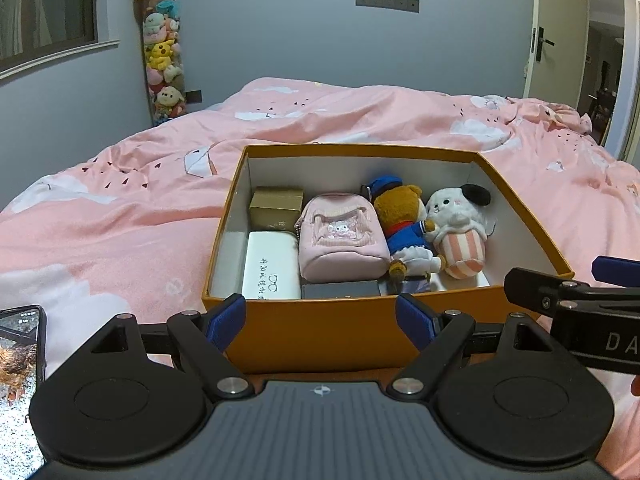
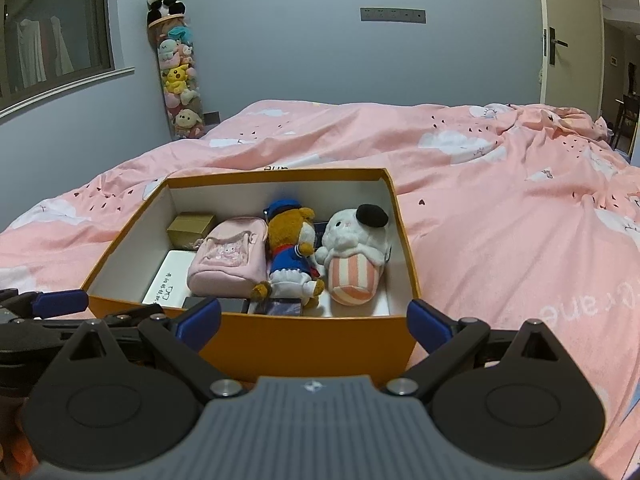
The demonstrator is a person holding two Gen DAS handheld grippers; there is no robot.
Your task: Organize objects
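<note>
Objects for organizing are sitting inside an open orange box (image 1: 344,332) on the pink bed (image 1: 120,216), and both tongs are hovering just short of its near wall, tilting downward toward it. Left tongs (image 1: 320,320) are standing wide open with nothing between the blue pads (image 1: 226,320), framing the box's near wall from 9 to 3 o'clock. Right tongs (image 2: 314,322) are likewise gaping empty, their blue pads (image 2: 428,326) spreading to either side of the box's near right corner; from the left wrist view this tool is showing at 3 o'clock, just beside the box's right corner. A phone (image 1: 20,344) is lying on the bed at 8 o'clock of the left wrist view.

Inside the box, nearest the tongs, a white glasses case (image 1: 272,264) is lying at the left and a dark flat case (image 1: 340,290) is lying beside it. Behind them, a pink pouch (image 1: 340,236) is standing in the middle, a brown bear in blue clothes (image 1: 404,232) is leaning at its right, and a white plush in a striped cup (image 1: 460,228) is lying at the far right. A gold carton (image 1: 276,206) is sitting at the back left, toward 11 o'clock.

Beyond the bed, a tall column of plush toys (image 1: 162,60) is standing against the wall.
</note>
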